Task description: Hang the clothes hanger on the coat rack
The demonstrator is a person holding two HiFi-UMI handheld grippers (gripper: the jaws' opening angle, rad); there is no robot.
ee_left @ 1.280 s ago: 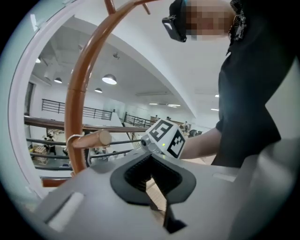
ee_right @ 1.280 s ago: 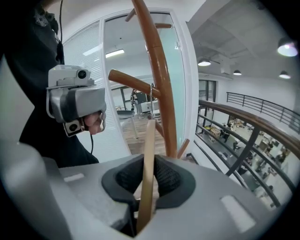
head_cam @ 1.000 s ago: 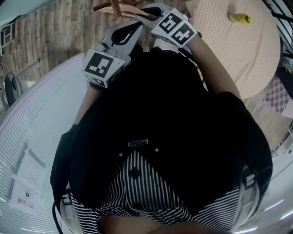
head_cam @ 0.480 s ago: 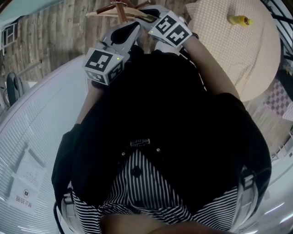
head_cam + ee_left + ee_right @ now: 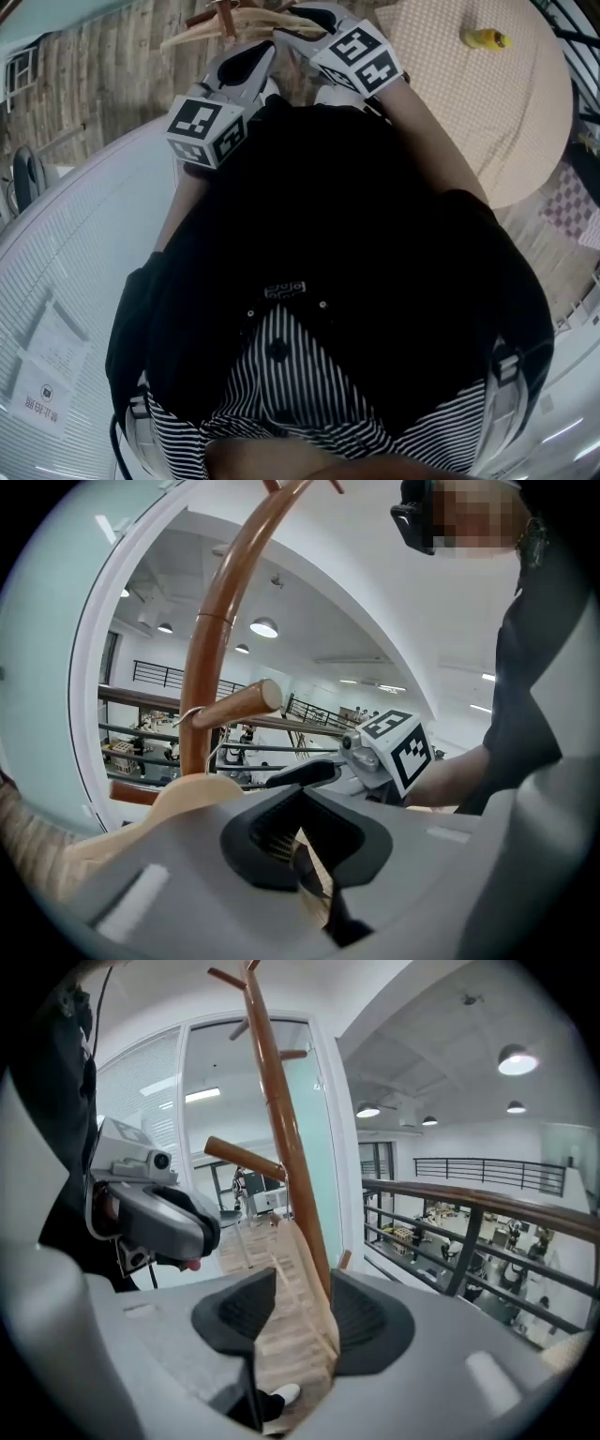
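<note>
A pale wooden clothes hanger (image 5: 202, 30) shows at the top of the head view, beside the brown coat rack (image 5: 217, 11). In the left gripper view its metal hook (image 5: 192, 714) loops over a rack peg (image 5: 234, 705) on the pole (image 5: 211, 639). My left gripper (image 5: 305, 832) is shut on one hanger arm (image 5: 178, 794). My right gripper (image 5: 300, 1312) has just been opening. The other hanger arm (image 5: 295, 1288) stands between its jaws with a gap at the left pad. The two grippers (image 5: 265, 49) (image 5: 281, 28) face each other across the hanger.
A round table with a beige cloth (image 5: 506, 103) stands at the right, with a yellow object (image 5: 487, 37) on it. A curved white glass wall (image 5: 75, 281) runs along the left, with paper sheets (image 5: 47, 375) stuck on it. The person's black top fills the middle.
More of the hanger shows, swung out to the left at the top of the head view. The right gripper has shifted slightly up and right. The left gripper has barely moved.
</note>
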